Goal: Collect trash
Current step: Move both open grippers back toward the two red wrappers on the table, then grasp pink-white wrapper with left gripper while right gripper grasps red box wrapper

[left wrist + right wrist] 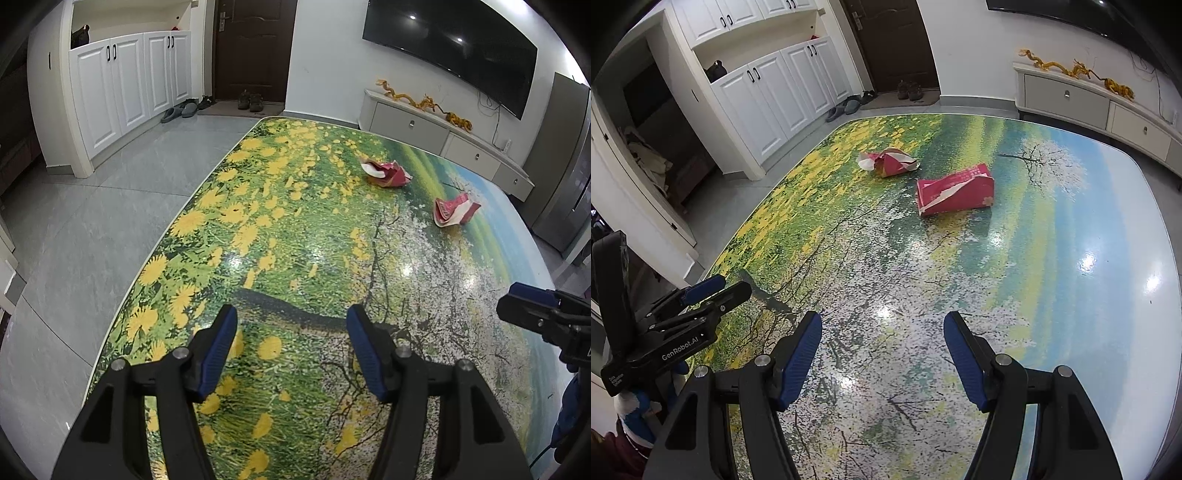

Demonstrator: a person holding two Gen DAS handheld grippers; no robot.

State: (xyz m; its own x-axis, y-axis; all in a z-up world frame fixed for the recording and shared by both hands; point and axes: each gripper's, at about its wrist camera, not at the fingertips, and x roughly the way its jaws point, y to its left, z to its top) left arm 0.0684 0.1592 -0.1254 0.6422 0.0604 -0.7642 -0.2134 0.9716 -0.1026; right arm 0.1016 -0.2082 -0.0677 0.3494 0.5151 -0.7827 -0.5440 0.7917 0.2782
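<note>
Left wrist view, L to R: white cupboards point(129, 85) w/ black handles on the far left, grey slippers point(179, 110) on the floor by them, then a dark brown door point(255, 48) w/ a pair of brown shoes point(250, 100) on the mat in front. Grey tile floor point(74, 240) runs up to the table point(280, 229), whose glossy top is printed w/ yellow flowers, grass, a blossoming tree and sky.

Left gripper point(291, 349) hangs over the near part of the table, jaws apart, nothing between the blue pads, not touching the top.

Trash: two bits of crumpled red packaging, both well ahead of the grippers on the far half of the table. The crumpled wrapper point(386, 172) lies further back, over the flower/grass print; the torn red box point(455, 211) sits to its right and a little nearer, close to the printed tree. The two are near each other but apart.

Right gripper point(532, 306) pokes in at the right edge of this view; in its own view point(882, 354) its jaws are also apart and empty, above the white-blossom print. From there the wrapper point(888, 161) is to the left and the box point(955, 190) just right of it, almost straight ahead.

Far right: TV point(454, 48) on the wall, low white drawer unit point(443, 136) under it w/ gold dragon ornaments point(424, 101) on top.
</note>
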